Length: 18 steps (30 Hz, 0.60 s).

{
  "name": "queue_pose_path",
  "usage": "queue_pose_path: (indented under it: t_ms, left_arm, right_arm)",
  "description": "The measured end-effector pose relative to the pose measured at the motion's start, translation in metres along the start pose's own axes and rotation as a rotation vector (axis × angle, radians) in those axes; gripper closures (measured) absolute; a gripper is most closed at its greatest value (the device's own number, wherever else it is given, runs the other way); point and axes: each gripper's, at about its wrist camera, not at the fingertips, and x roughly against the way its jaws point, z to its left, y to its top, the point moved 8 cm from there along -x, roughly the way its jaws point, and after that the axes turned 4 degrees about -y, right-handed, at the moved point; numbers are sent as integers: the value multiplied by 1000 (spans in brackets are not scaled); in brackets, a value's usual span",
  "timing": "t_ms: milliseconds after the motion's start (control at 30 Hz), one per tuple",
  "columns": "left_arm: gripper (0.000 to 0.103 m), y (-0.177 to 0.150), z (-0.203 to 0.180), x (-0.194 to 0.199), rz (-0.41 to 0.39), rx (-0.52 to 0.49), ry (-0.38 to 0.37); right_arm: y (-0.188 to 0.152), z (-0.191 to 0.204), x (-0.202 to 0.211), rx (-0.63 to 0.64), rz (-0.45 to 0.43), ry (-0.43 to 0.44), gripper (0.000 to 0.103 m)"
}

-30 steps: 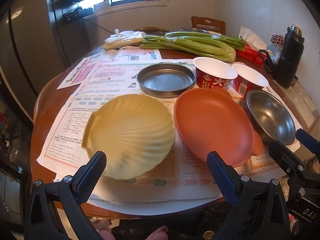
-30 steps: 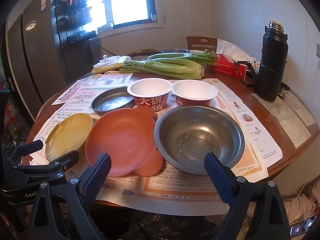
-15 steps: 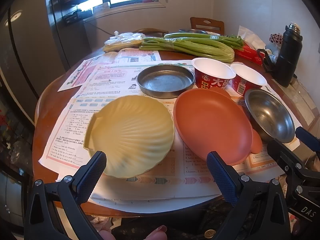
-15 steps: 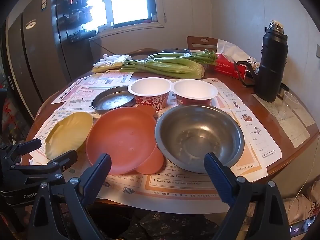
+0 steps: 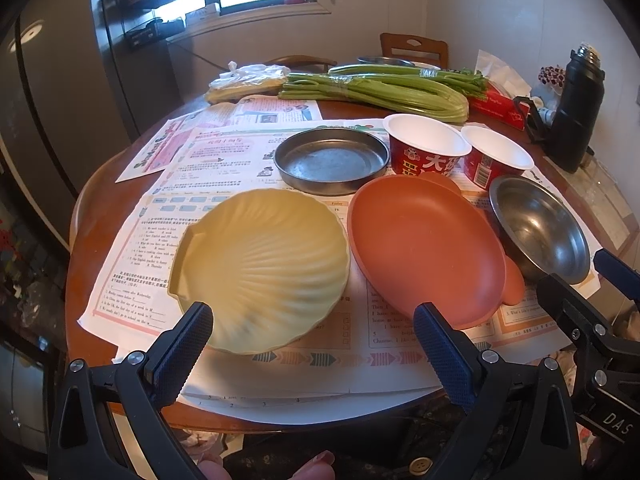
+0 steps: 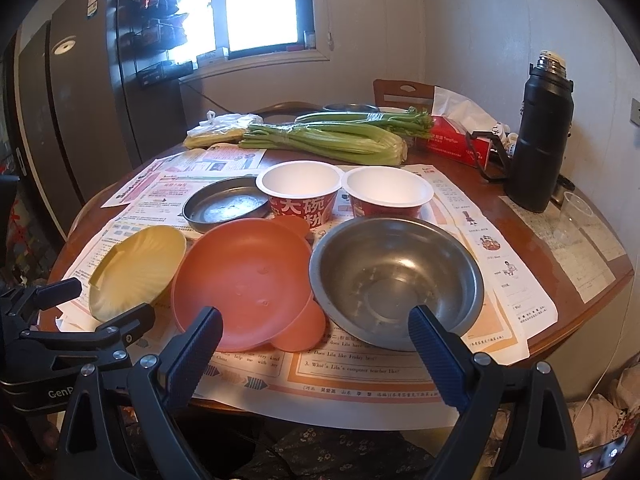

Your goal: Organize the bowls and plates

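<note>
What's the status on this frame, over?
Left gripper open, empty, short of the yellow shell plate. Right gripper open, empty, short of the steel bowl. Orange plate between them, nothing stacked. Nothing in the way.

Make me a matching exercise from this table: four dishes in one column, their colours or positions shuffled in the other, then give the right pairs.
Things:
1. shell-shaped plate
2. plate with ear-like tabs
3. deep metal bowl
4. flat metal pan

Descriptions:
A. shiny steel, nearest the right gripper
B. pale yellow, in front of the left gripper
C. grey, behind the yellow and orange plates, beside a red noodle cup
D. orange, between the yellow plate and the steel bowl

Pairs: 1-B, 2-D, 3-A, 4-C
</note>
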Motion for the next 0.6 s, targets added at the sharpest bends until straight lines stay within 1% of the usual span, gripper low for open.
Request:
queue_pose_path:
  t_ms: [600]
  left_arm:
    - [3,-1,1,-1,6,0,3]
  right_arm:
    - [0,1,-1,3,7,-1,9]
